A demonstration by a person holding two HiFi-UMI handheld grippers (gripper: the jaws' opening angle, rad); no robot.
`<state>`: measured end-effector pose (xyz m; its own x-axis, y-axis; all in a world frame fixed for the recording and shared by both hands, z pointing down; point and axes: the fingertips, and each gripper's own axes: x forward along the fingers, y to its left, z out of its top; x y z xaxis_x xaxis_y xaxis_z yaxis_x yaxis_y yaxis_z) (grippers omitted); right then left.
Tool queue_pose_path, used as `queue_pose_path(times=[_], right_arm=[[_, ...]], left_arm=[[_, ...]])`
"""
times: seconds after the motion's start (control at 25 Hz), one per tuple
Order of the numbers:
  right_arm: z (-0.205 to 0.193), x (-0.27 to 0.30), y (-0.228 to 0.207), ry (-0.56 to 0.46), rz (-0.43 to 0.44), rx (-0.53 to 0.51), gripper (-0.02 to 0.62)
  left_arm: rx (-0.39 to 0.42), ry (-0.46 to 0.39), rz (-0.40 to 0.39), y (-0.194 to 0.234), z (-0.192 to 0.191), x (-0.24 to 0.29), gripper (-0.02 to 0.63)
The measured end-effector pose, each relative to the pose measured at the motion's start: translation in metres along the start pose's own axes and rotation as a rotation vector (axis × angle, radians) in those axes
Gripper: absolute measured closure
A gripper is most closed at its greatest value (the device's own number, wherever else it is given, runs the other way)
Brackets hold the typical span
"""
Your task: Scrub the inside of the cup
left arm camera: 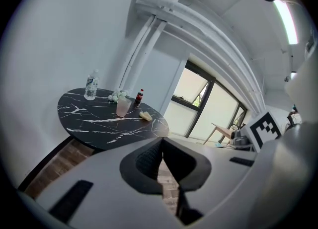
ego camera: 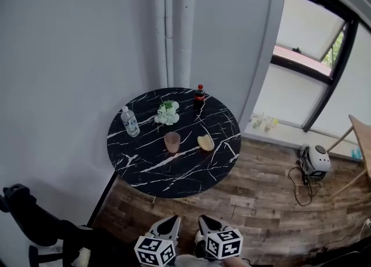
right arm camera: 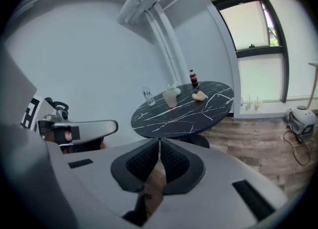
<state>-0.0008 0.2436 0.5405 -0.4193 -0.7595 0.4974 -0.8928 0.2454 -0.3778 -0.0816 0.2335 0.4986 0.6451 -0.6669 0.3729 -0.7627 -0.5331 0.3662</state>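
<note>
Grey-walled room, plank floor [ego camera: 249, 202], window at right; round black table [ego camera: 151, 173] standing by the wall below two pipes [ego camera: 174, 28].

Sitting on the table: cup [ego camera: 172, 142], pinkish, upright, near the middle; sponge [ego camera: 205, 142], yellow, lying near it to the right, not touching; water bottle [ego camera: 130, 121] at rear left; flowers [ego camera: 167, 113] behind the cup; cola bottle [ego camera: 199, 95] at the far edge.

Progress: judging nothing done yet. Cup standing untouched, sponge lying unpicked, both well apart from the tools. Waiting to be done: reaching the table, taking the sponge, steadying the cup, scrubbing inside.

Tools: left gripper [ego camera: 170, 225] showing at the bottom of the head view, jaws pressing together on nothing; right gripper [ego camera: 204, 224] alongside, jaws likewise meeting, carrying nothing. Both pointing toward the table across bare floor.

Around: dark chair [ego camera: 29, 219] at lower left, near the table's left side; white appliance [ego camera: 315, 161] with cable lying on the floor at right, well clear.

In the way: nothing lying between tools and table. Flowers and bottles standing behind the cup, so probably not hindering a reach from the near side.
</note>
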Motion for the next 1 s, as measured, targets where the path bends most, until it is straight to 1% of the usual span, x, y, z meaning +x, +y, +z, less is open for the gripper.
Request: queue_pose_path(times=[0.12, 0.24, 0.36, 0.48, 0.72, 0.88, 1.0], right_arm=[[0.015, 0.008, -0.015, -0.006, 0.011, 0.006, 0.56], [0.028, 0.019, -0.028, 0.001, 0.031, -0.001, 0.559], [0.041, 0.029, -0.04, 0.005, 0.048, -0.013, 0.56], [0.054, 0.039, -0.048, 0.008, 0.068, -0.052, 0.56], [0.069, 0.053, -0.064, 0.025, 0.102, -0.112, 0.56], [0.076, 0.059, -0.076, 0.032, 0.109, -0.105, 0.56], [0.079, 0.062, -0.078, 0.033, 0.123, -0.098, 0.56]], left_arm=[[0.018, -0.01, 0.041, 0.002, 0.012, 0.016, 0.595], [0.028, -0.026, 0.05, 0.002, 0.024, 0.033, 0.595], [0.002, -0.026, 0.071, 0.006, 0.031, 0.049, 0.595], [-0.023, -0.036, 0.106, 0.012, 0.039, 0.063, 0.595], [-0.037, -0.018, 0.126, 0.009, 0.043, 0.093, 0.595], [-0.033, -0.025, 0.15, 0.006, 0.045, 0.104, 0.595], [-0.032, -0.014, 0.153, 0.002, 0.044, 0.11, 0.595]])
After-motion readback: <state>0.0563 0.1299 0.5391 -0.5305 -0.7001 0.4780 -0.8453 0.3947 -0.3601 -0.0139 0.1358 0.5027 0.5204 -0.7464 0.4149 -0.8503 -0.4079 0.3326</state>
